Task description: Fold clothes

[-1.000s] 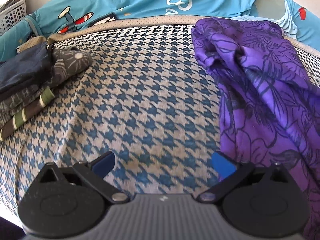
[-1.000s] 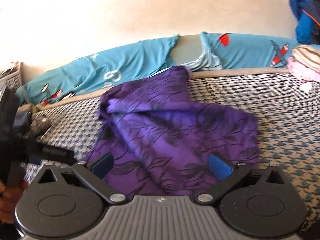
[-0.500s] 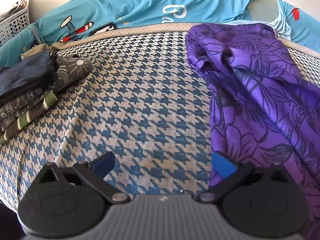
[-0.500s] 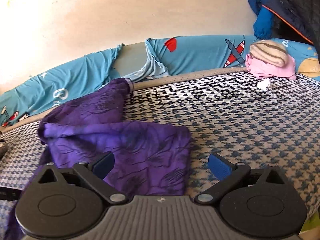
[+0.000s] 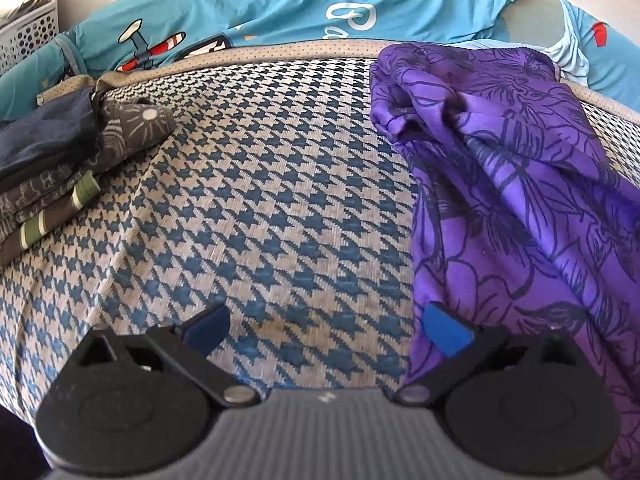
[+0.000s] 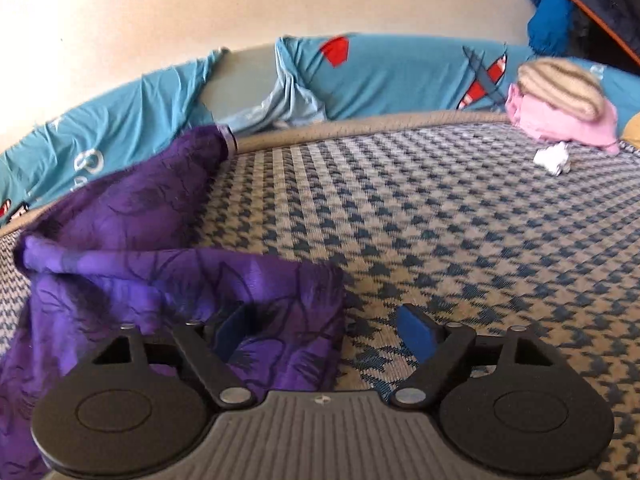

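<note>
Right tongs closing — purple garment edge.

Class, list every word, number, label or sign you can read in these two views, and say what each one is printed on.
No text can be read in full.
White lettering on the turquoise sheet, left wrist view: cut off by folds; only a looped letter shows, not legible as a word.
White curls on the same sheet, right wrist view: blurred, unreadable.
Small pale mark on each claw body: a symbol, too small to read.
</note>
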`<control>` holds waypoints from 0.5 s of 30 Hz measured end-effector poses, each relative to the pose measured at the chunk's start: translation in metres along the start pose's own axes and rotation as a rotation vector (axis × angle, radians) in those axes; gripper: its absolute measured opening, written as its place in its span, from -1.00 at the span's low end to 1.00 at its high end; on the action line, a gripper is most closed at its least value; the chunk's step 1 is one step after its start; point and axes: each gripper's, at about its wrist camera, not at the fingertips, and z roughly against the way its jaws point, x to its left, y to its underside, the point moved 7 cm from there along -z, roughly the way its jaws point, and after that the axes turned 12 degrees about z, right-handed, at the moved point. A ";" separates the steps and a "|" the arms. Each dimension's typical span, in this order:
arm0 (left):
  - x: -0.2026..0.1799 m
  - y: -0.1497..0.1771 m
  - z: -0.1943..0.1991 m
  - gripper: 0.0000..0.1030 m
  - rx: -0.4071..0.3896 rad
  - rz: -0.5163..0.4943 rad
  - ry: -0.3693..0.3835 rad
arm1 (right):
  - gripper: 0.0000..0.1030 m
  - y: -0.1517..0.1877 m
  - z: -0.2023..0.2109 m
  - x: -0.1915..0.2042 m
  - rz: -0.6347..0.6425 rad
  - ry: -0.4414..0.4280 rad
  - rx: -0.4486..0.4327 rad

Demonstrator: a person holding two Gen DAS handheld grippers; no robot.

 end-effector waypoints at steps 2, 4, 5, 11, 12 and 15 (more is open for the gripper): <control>0.000 0.000 -0.002 1.00 0.003 0.009 0.001 | 0.53 0.000 -0.002 0.004 0.029 0.004 -0.002; 0.000 -0.001 -0.002 1.00 0.002 0.014 -0.002 | 0.36 0.000 -0.004 0.009 0.056 0.003 -0.008; 0.000 -0.001 -0.003 1.00 0.000 0.014 -0.004 | 0.28 0.000 -0.005 0.011 0.070 0.003 -0.010; -0.001 -0.001 -0.003 1.00 -0.005 0.012 -0.006 | -0.28 0.001 -0.004 0.015 0.074 -0.003 -0.029; -0.001 -0.001 -0.003 1.00 -0.005 0.012 -0.006 | -0.35 0.001 -0.004 0.015 0.073 0.000 -0.030; -0.001 -0.001 -0.004 1.00 -0.010 0.010 -0.007 | -0.62 0.001 -0.003 0.015 0.062 -0.007 -0.032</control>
